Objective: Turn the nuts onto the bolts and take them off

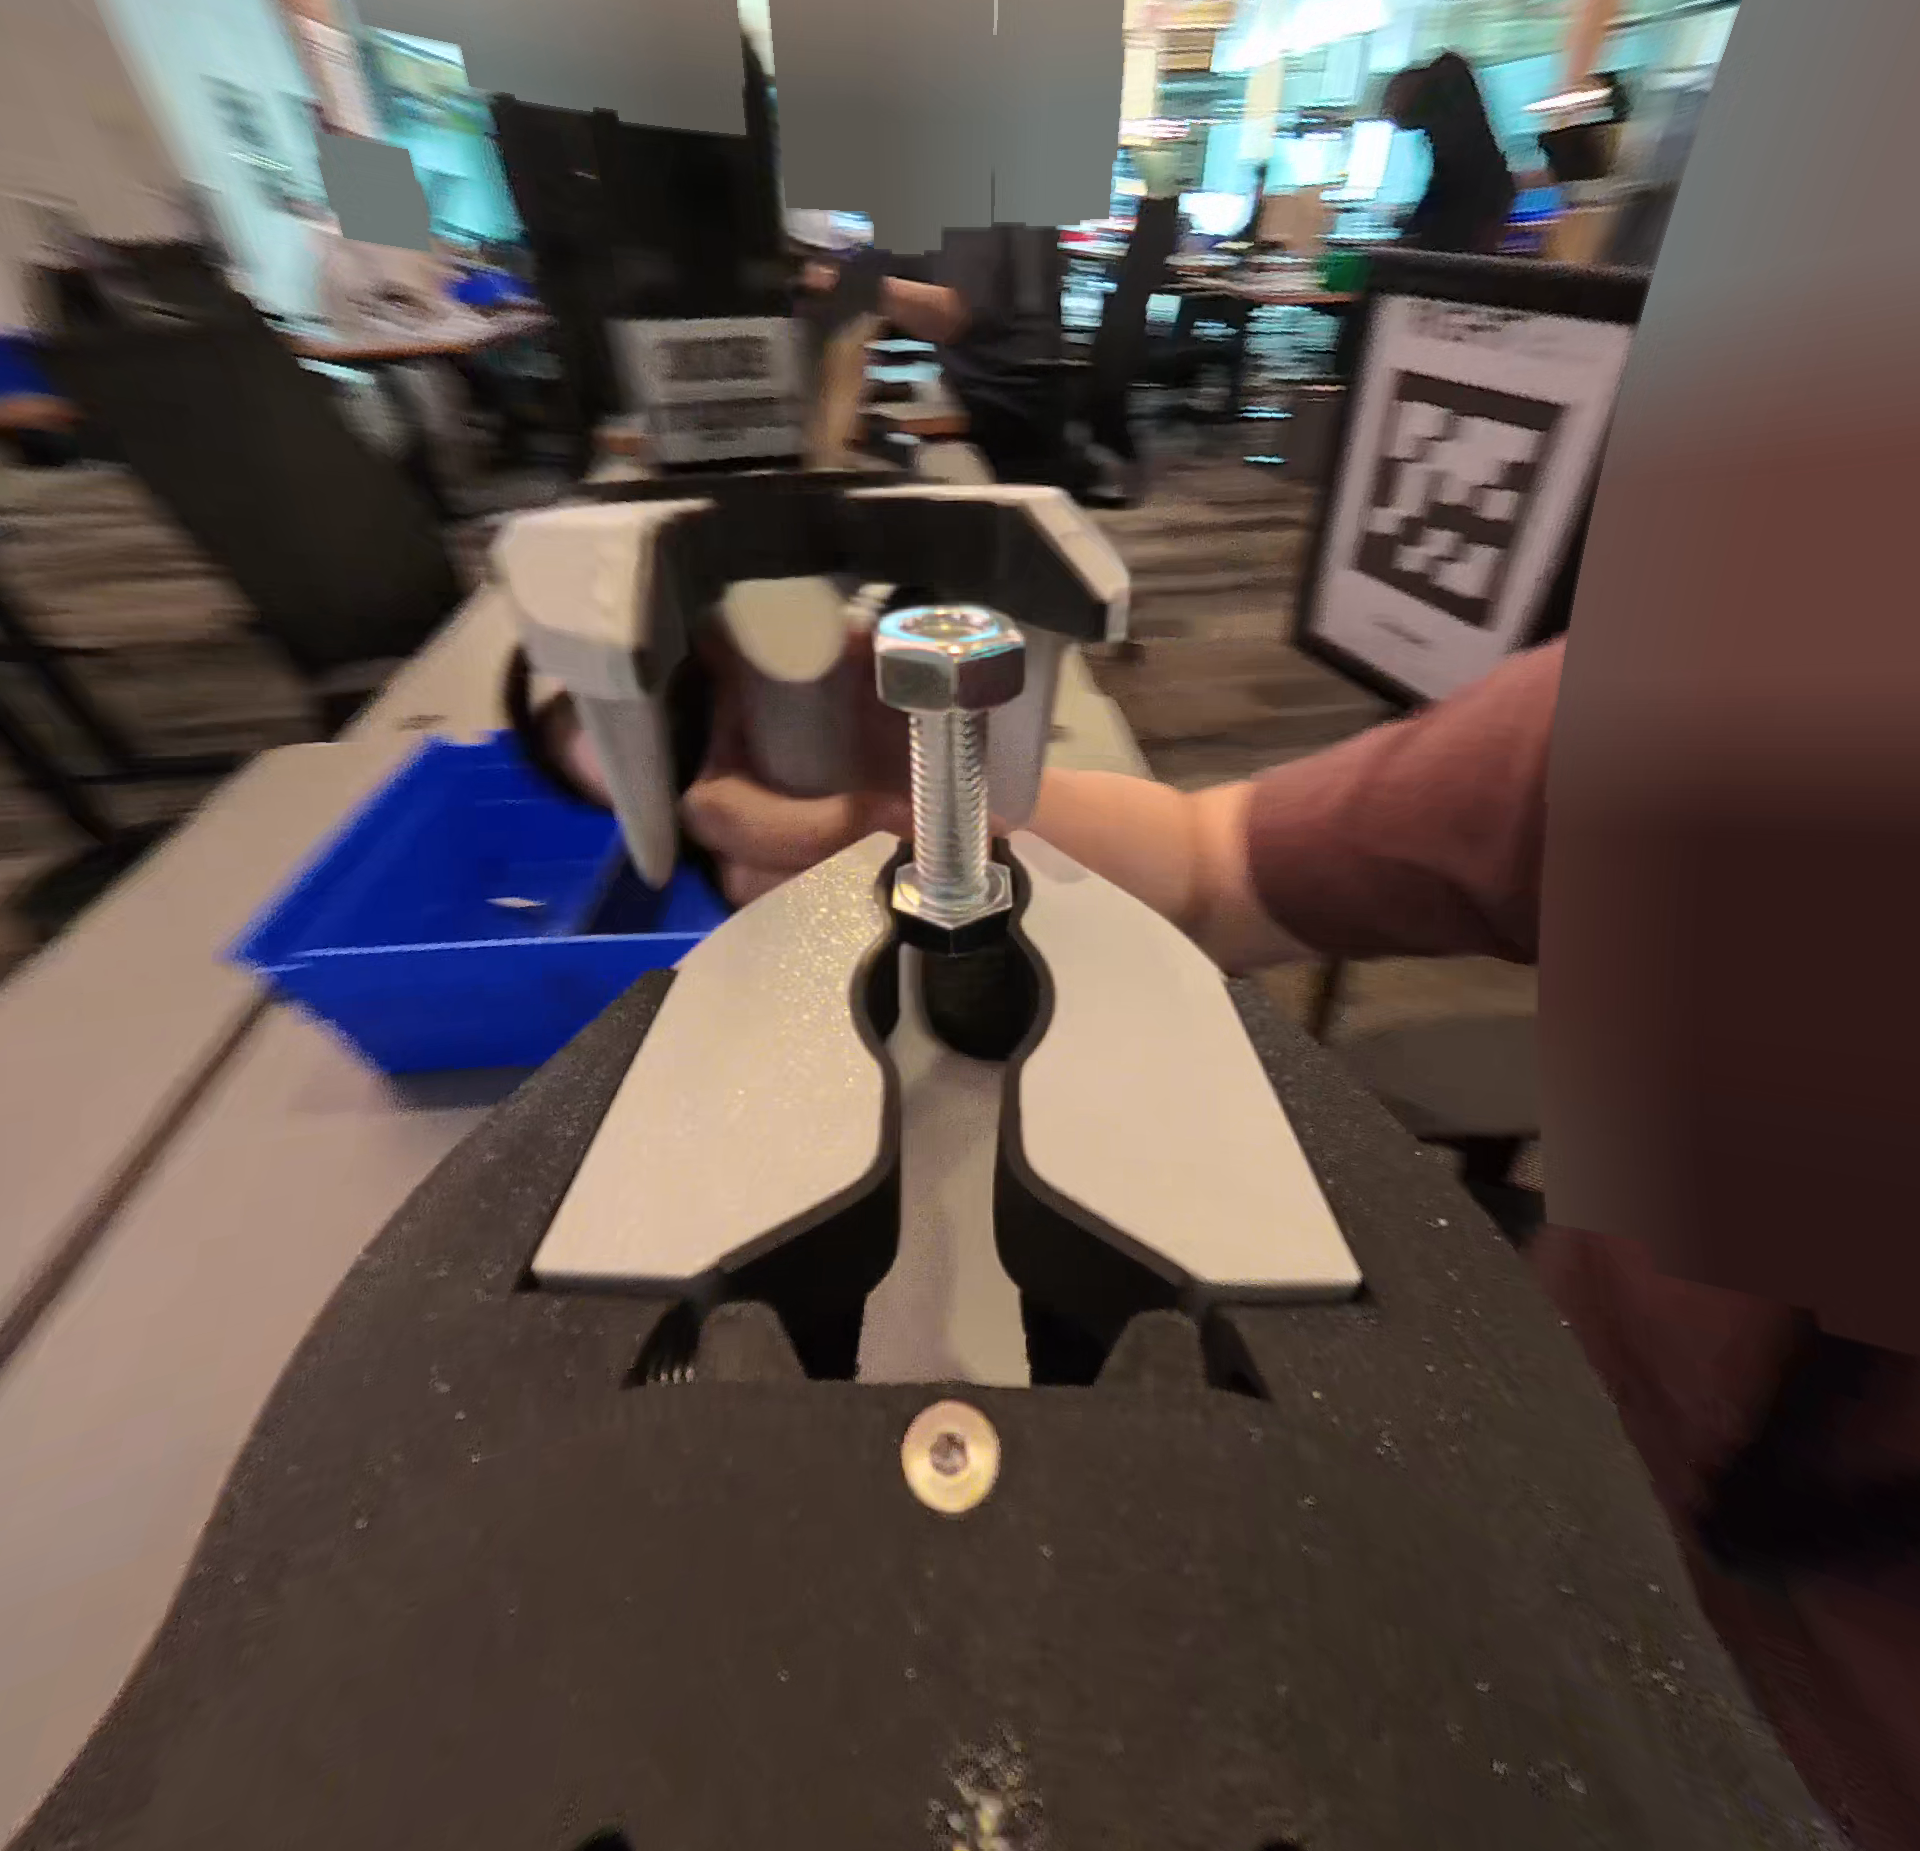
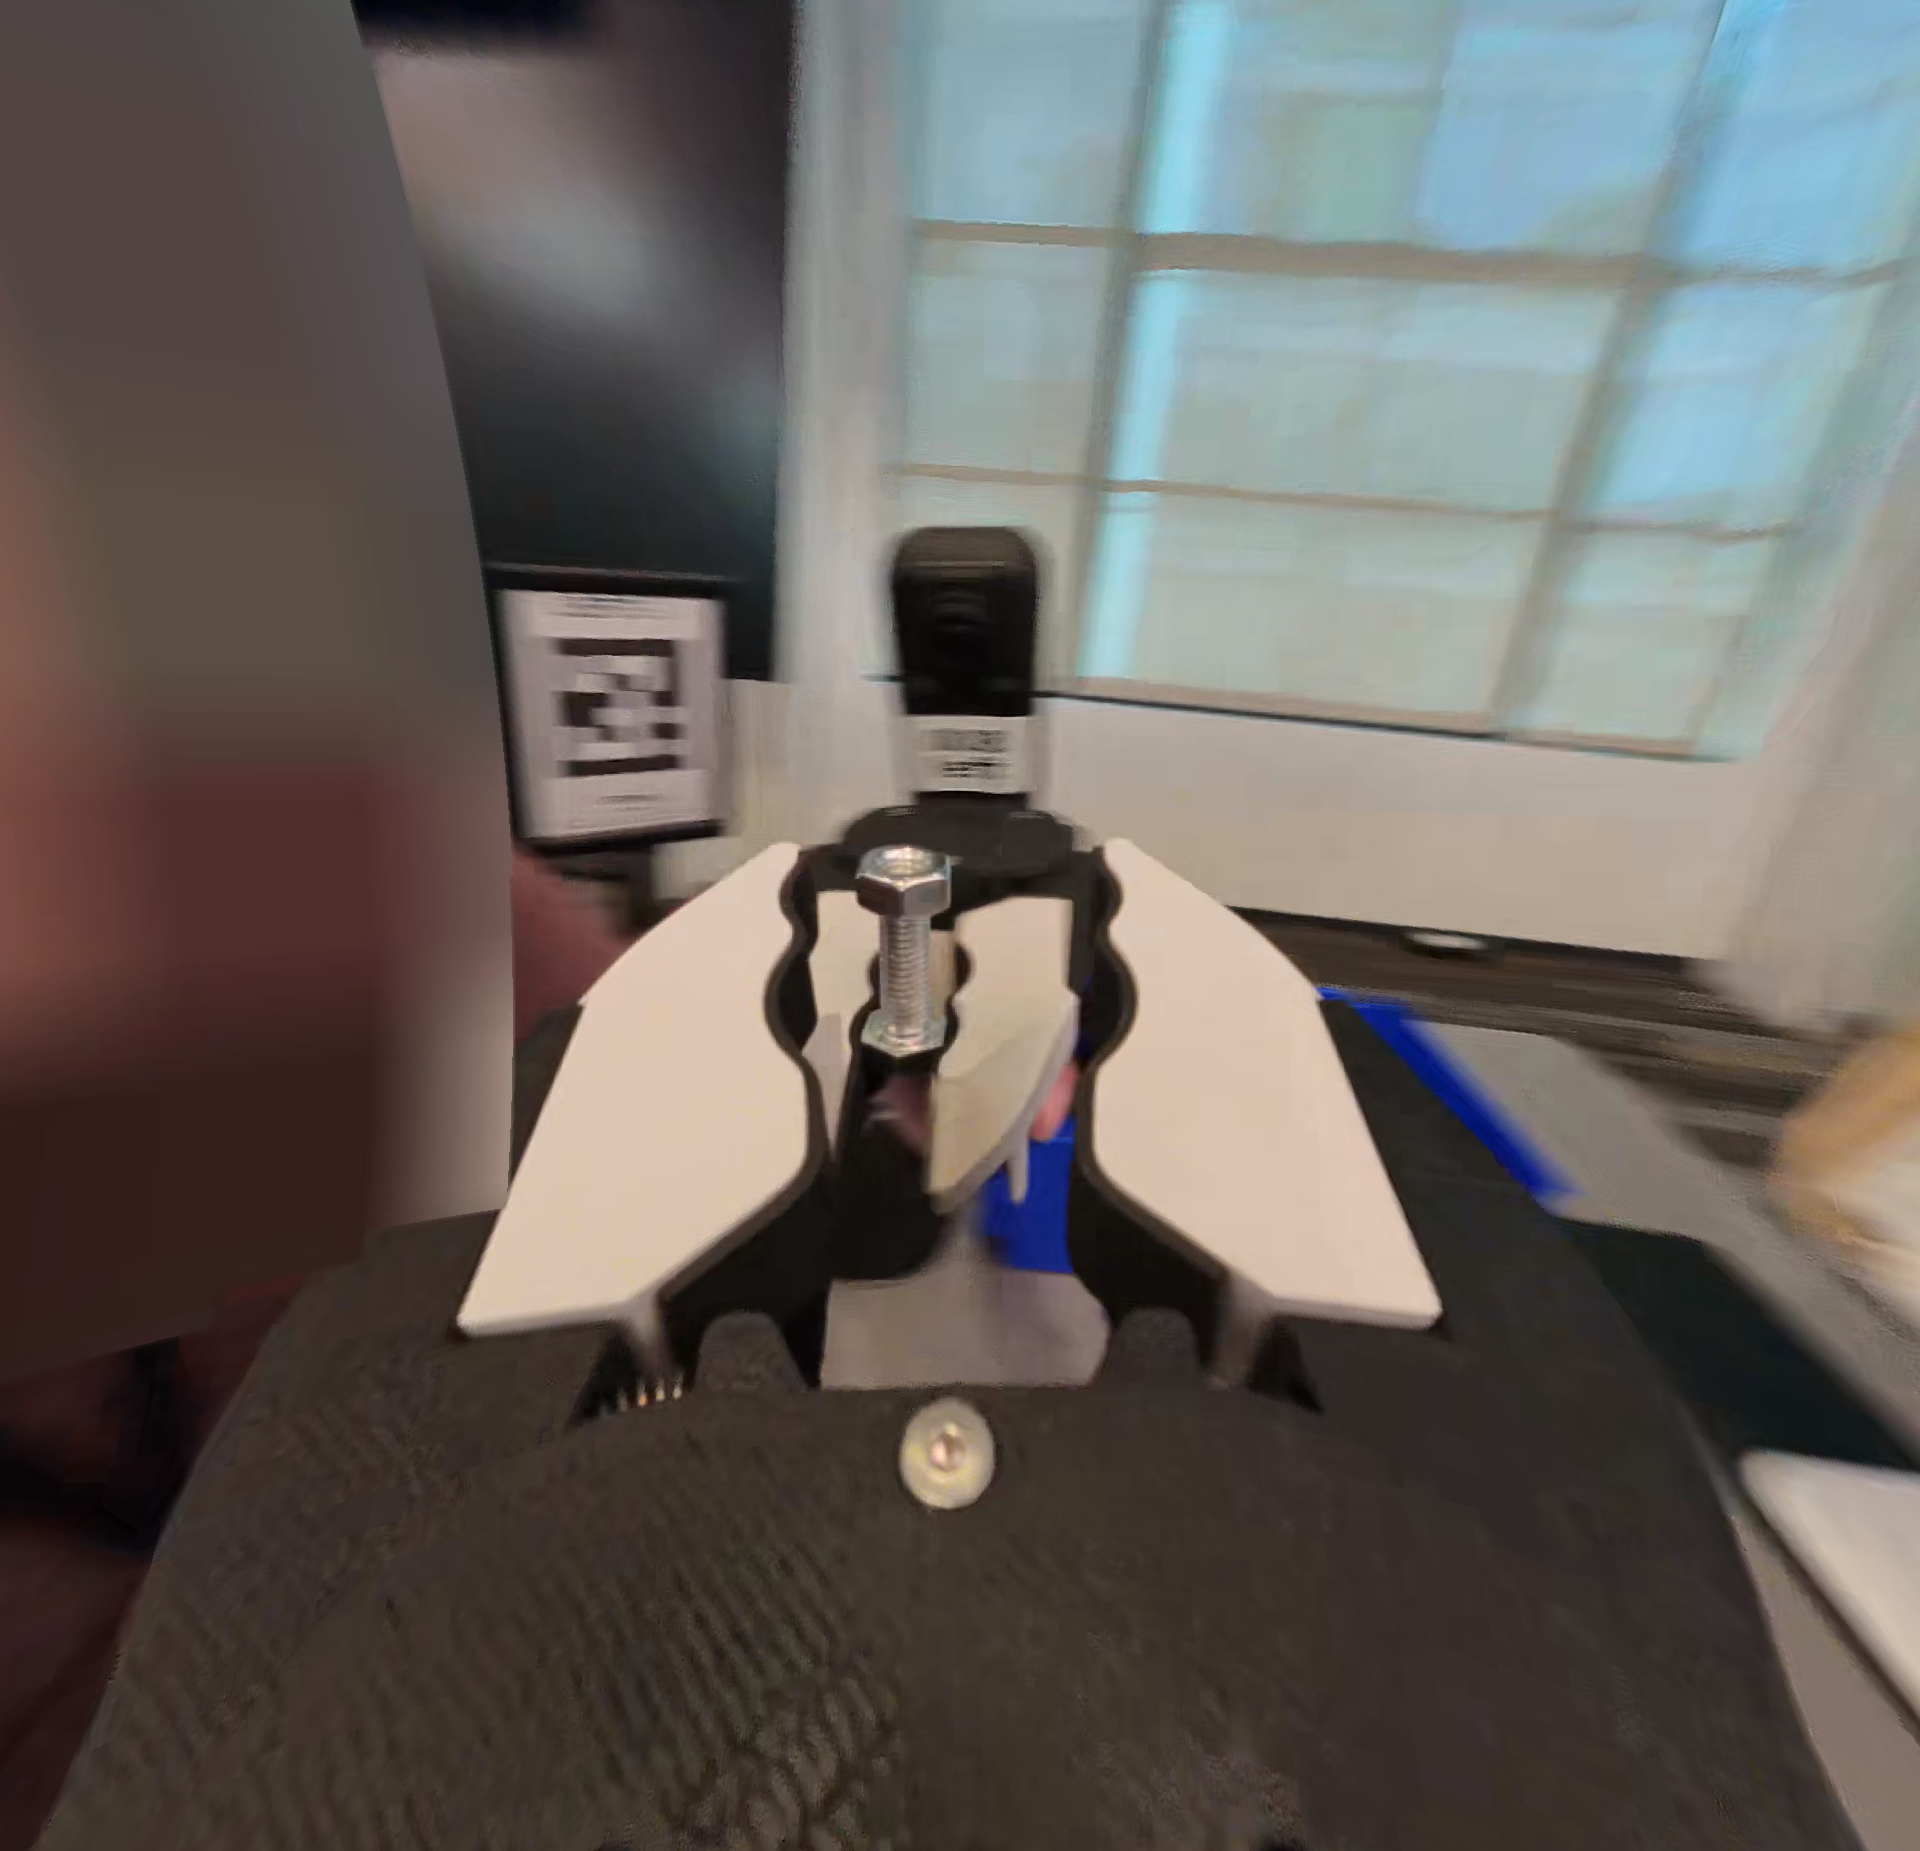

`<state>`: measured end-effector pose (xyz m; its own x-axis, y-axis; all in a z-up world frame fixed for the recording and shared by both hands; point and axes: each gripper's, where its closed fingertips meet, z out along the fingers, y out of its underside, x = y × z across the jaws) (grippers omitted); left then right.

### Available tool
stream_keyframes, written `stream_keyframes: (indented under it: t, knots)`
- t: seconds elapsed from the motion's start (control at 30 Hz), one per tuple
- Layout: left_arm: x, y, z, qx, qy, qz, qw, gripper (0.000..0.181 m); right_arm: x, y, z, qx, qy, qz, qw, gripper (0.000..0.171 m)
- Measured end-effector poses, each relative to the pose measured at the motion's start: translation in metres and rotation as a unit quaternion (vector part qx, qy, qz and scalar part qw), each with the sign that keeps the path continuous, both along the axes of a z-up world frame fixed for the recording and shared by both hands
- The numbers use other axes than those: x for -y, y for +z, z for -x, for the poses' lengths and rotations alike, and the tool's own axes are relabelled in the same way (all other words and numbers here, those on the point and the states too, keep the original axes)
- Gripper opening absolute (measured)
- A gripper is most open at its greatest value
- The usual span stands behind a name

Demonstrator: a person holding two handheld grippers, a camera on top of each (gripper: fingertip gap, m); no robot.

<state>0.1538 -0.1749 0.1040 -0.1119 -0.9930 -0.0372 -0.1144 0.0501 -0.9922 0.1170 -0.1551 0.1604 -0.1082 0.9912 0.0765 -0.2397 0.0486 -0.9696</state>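
A silver bolt [image 1: 948, 793] stands upright with its hex head [image 1: 951, 663] on top and a silver nut [image 1: 951, 889] low on its thread. My left gripper [image 1: 951, 902] is shut on the nut, in the notch between its grey fingertips. My right gripper [image 1: 836, 825] faces it from beyond, open, with a finger on either side of the bolt and apart from it. In the right wrist view the bolt [image 2: 902, 960] and nut [image 2: 902, 1032] stand between the spread fingers of my right gripper [image 2: 951, 866], nearer the left one. The left gripper [image 2: 904, 1058] holds them from below.
A blue bin [image 1: 468, 918] sits on the grey table [image 1: 125, 1074] at the left and shows at the right in the right wrist view [image 2: 1455, 1095]. A framed marker board [image 1: 1455, 492] stands at the right. A hand and forearm [image 1: 1351, 825] hold the right gripper.
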Motion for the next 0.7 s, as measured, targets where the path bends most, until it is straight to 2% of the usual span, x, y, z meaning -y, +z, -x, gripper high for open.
stream_keyframes:
  t: [0.03, 0.1, 0.17, 0.23, 0.47, 0.57, 0.7]
  knots:
    - [-0.016, 0.002, 0.002, 0.007, 0.055, -0.018, 0.998, 0.014, -0.012, 0.004, -0.001, -0.006, -0.072, -0.015, 0.997, 0.049]
    - [-0.046, 0.004, 0.010, 0.010, 0.158, -0.039, 0.987, 0.014, -0.034, 0.006, -0.003, -0.010, -0.201, -0.028, 0.979, 0.047]
    - [-0.068, 0.006, 0.019, 0.018, 0.229, -0.057, 0.972, 0.014, -0.037, 0.009, -0.004, -0.027, -0.260, -0.041, 0.964, 0.044]
    - [-0.078, 0.005, 0.024, 0.017, 0.260, -0.058, 0.964, 0.014, -0.041, 0.005, -0.002, -0.022, -0.304, -0.038, 0.952, 0.044]
    - [-0.084, 0.000, 0.025, -0.008, 0.305, -0.097, 0.947, 0.014, -0.045, -0.009, 0.010, -0.003, -0.333, -0.020, 0.943, 0.040]
    - [-0.081, -0.004, 0.021, -0.017, 0.299, -0.099, 0.949, 0.014, -0.045, -0.010, 0.010, -0.004, -0.318, -0.007, 0.948, 0.023]
    - [-0.077, -0.005, 0.018, -0.019, 0.279, -0.098, 0.955, 0.014, -0.042, -0.011, 0.011, 0.021, -0.286, -0.015, 0.958, 0.018]
